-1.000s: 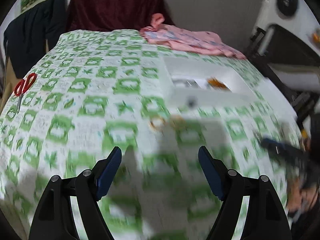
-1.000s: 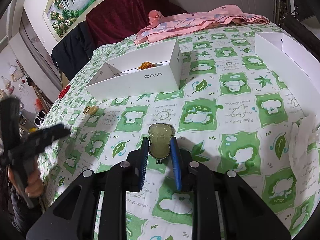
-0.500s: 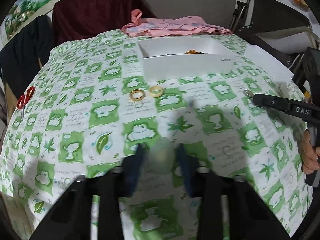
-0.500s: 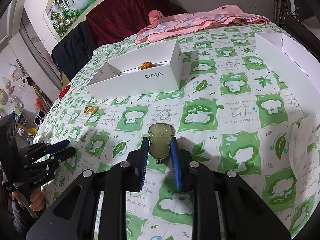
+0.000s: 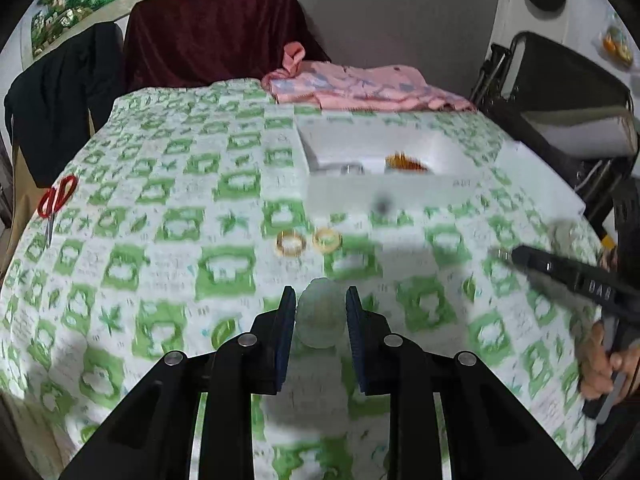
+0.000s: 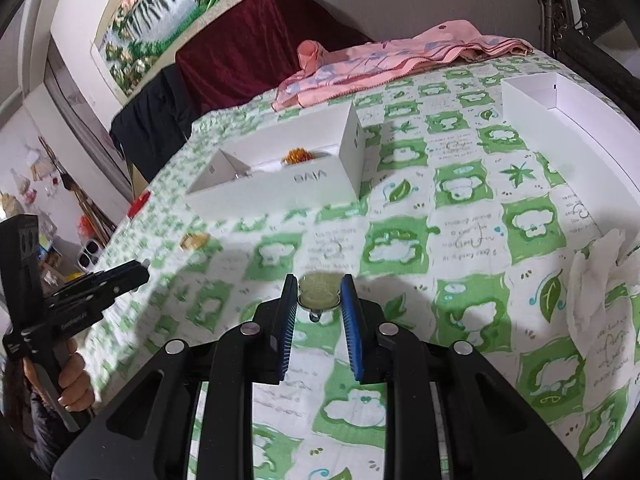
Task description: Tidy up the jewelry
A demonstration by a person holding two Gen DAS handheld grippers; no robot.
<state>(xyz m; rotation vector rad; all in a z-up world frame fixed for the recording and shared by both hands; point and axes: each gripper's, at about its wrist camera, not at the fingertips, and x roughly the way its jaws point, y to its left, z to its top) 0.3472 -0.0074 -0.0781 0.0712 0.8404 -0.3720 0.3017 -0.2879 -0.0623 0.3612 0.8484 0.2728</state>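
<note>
In the left wrist view my left gripper (image 5: 320, 292) is shut on a pale green pendant (image 5: 320, 316), just above the green-patterned cloth. Two gold rings (image 5: 291, 243) (image 5: 327, 239) lie side by side beyond it. Behind them stands an open white box (image 5: 384, 194) with an orange piece (image 5: 406, 161) inside. In the right wrist view my right gripper (image 6: 319, 280) is shut on a second yellow-green pendant (image 6: 319, 292), held low over the cloth. The white box (image 6: 280, 188) stands ahead of it to the left. The left gripper (image 6: 136, 274) shows at the left edge, with a hand below it.
Red scissors (image 5: 56, 200) lie near the table's left edge. A pink cloth (image 5: 360, 88) is bunched at the far side. An empty white lid (image 6: 560, 120) and a crumpled tissue (image 6: 600, 280) sit on the right. Dark chairs stand around the table.
My left gripper went from wide open to shut on the pale green pendant and has risen slightly with it. The right gripper has stayed put, still gripping its pendant.
</note>
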